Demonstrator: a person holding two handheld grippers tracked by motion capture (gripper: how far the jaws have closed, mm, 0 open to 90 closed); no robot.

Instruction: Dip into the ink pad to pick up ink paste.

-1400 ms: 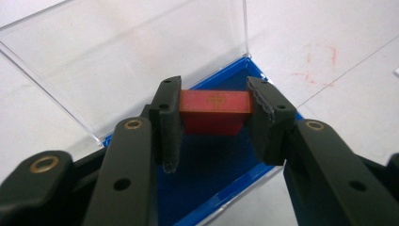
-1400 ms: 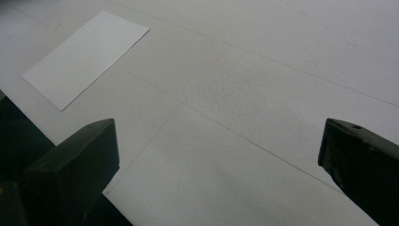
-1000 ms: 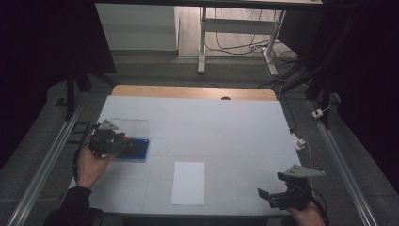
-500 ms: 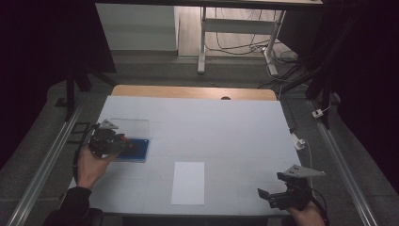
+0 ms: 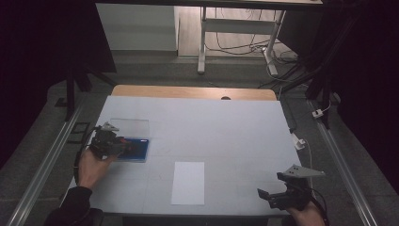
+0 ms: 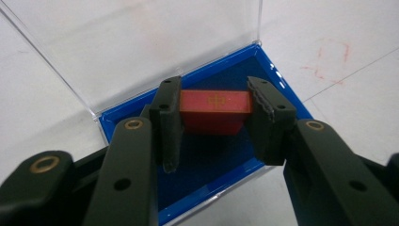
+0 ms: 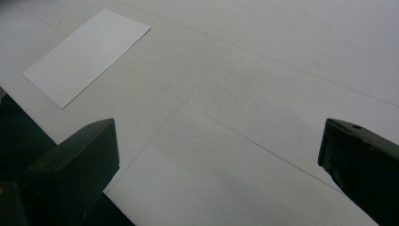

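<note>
Our left gripper (image 6: 214,125) squeezes the small red block (image 6: 215,111) inside the blue box with a clear lid (image 6: 277,87). Lifting it out is left. Our right gripper (image 7: 219,155) waits open.

Right gripper (image 7: 219,155) jaws wide apart over bare white table (image 7: 263,70); white paper sheet (image 7: 87,54) upper left.

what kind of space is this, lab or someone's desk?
Most likely a lab data-collection rig, not a home desk. A white-covered table sits between metal rails in a dark room, with loose cables on the floor beyond. A person works with handheld claws: the left claw grips a red block over a blue-lined case.
</note>
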